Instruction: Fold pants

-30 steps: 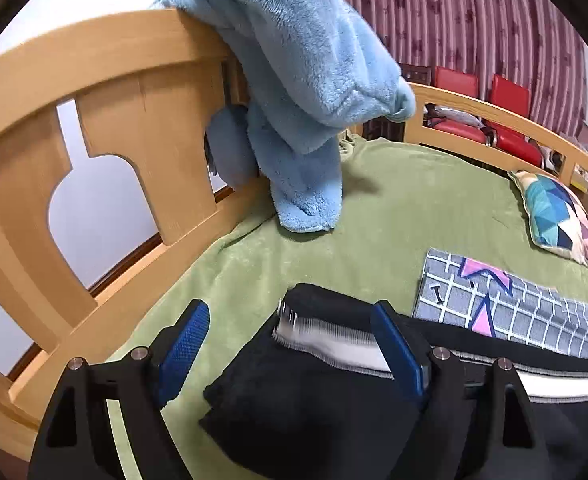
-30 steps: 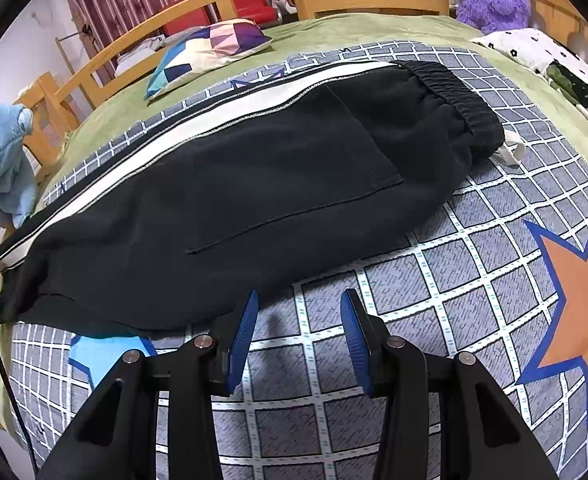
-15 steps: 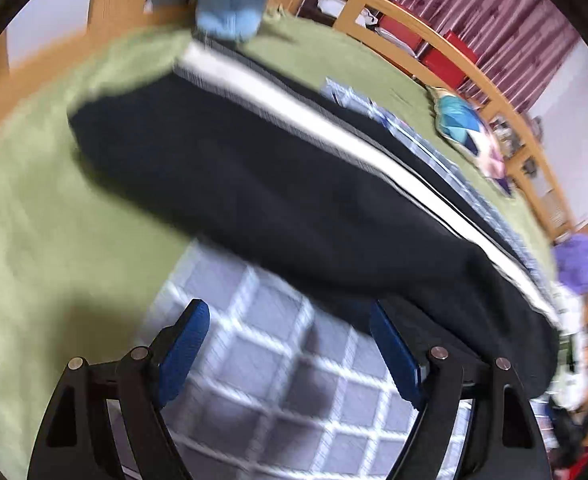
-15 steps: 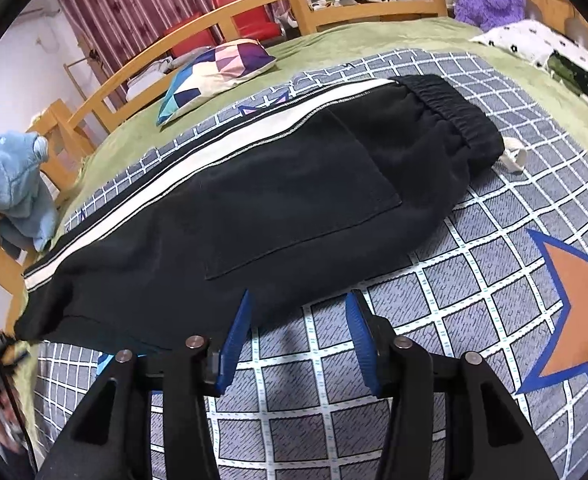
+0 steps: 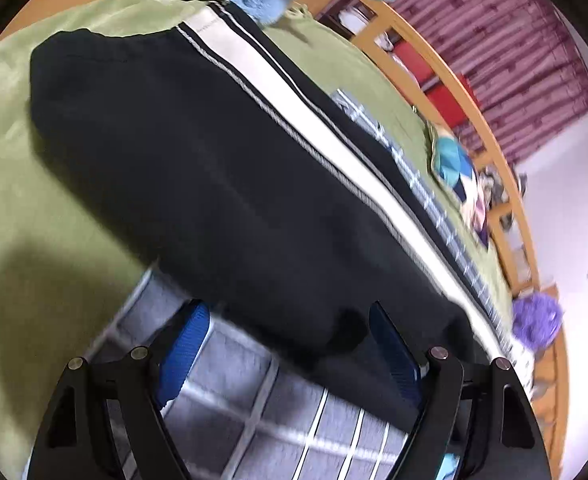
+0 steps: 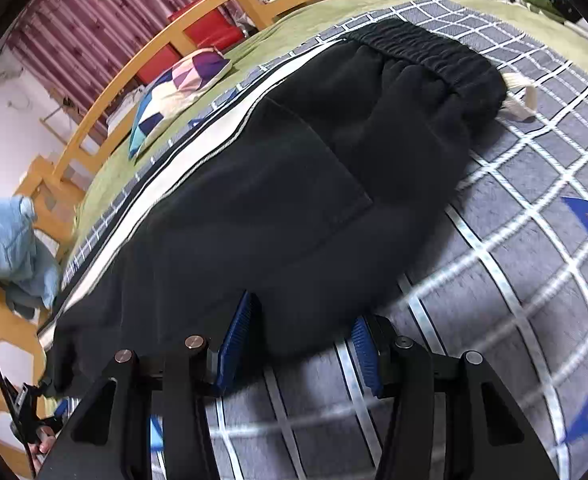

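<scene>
The black pants (image 6: pixel 277 208) lie flat and lengthwise on a grey checked blanket (image 6: pixel 506 292) that covers part of a bed with a green sheet (image 5: pixel 17 184). They are folded once along their length, so a white side stripe (image 5: pixel 294 120) runs along the far edge. The elastic waistband (image 6: pixel 426 52) is at the right end, with a white drawstring (image 6: pixel 522 98) sticking out beside it; the leg cuffs reach onto the green sheet at the left end.

The right gripper (image 6: pixel 300 340) is low at the near edge of the pants, its blue-padded fingers apart, and the cloth edge is between them but not pinched. The left gripper (image 5: pixel 289 344) is also spread wide at the near edge, closer to the cuff end.

Beyond the pants lie a patchwork pillow (image 6: pixel 177 88) and a purple plush toy (image 5: pixel 536 322). A light blue fleece garment (image 6: pixel 11 248) hangs on the wooden bed rail (image 6: pixel 105 104).
</scene>
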A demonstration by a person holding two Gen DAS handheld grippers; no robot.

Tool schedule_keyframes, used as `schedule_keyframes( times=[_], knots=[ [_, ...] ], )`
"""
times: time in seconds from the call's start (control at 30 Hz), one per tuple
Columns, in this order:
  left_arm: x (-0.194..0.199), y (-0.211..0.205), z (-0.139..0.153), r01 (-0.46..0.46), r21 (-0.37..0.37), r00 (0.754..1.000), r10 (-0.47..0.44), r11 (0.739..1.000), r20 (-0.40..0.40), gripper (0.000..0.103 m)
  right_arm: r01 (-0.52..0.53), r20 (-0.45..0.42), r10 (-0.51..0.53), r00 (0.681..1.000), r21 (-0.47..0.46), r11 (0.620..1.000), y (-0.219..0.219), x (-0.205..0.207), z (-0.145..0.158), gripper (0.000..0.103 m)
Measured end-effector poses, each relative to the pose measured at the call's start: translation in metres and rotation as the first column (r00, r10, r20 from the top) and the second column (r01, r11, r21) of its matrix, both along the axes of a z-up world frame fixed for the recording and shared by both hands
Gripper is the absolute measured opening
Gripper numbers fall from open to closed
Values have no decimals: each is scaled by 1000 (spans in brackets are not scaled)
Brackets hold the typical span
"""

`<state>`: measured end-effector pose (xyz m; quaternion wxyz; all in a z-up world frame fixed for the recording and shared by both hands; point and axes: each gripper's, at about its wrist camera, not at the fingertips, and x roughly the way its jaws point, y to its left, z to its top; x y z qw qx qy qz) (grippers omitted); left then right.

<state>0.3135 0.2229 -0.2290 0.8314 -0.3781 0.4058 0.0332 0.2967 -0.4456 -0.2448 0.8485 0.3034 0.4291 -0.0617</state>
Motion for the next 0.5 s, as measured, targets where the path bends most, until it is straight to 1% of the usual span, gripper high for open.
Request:
schedule_keyframes(
  times=[0.1, 0.13, 0.2, 0.23, 0.27, 0.3, 0.33, 0.37, 0.4, 0.43, 0.5],
  knots=[
    [13, 9, 0, -27, -16, 1000, 27, 1000, -1, 80, 24, 25, -25, 999, 44, 999, -6, 13, -4, 51],
    [21, 10, -2, -36, -16, 999, 36, 999, -17, 80, 31, 26, -33, 999, 58, 998, -9, 18, -6, 52],
    [31, 5, -3, -47, -7, 998, 47, 999, -30, 80, 46, 26, -48, 999, 77, 996, -11, 29, -9, 51],
    [33, 3, -1, -51, 8, 998, 52, 999, -34, 77, 52, 22, -54, 998, 80, 995, -11, 33, -9, 50],
    [37, 0, 0, -54, 26, 998, 55, 998, -40, 69, 60, 14, -62, 998, 75, 995, -11, 37, -9, 38],
    [40, -2, 2, -60, 48, 997, 63, 997, -45, 63, 78, 3, -78, 997, 47, 996, -9, 40, -6, 30],
    [41, -3, 5, -75, 87, 995, 79, 993, -52, 41, 77, 4, -77, 997, 35, 996, -9, 43, -4, 28],
    [40, 0, 8, -75, 124, 995, 83, 989, -61, 16, 71, 10, -72, 997, 28, 997, -9, 44, -1, 24],
    [42, 2, 13, -58, 171, 995, 71, 984, -71, 13, 68, 27, -69, 997, 21, 997, -9, 44, 4, 22],
    [44, 2, 19, -30, 189, 997, 43, 982, -65, 12, 69, 45, -70, 997, 18, 997, -9, 44, 9, 21],
    [47, 5, 36, -26, 182, 999, 33, 983, -39, 12, 54, 65, -53, 996, -10, 998, -9, 47, 26, 19]
  ],
)
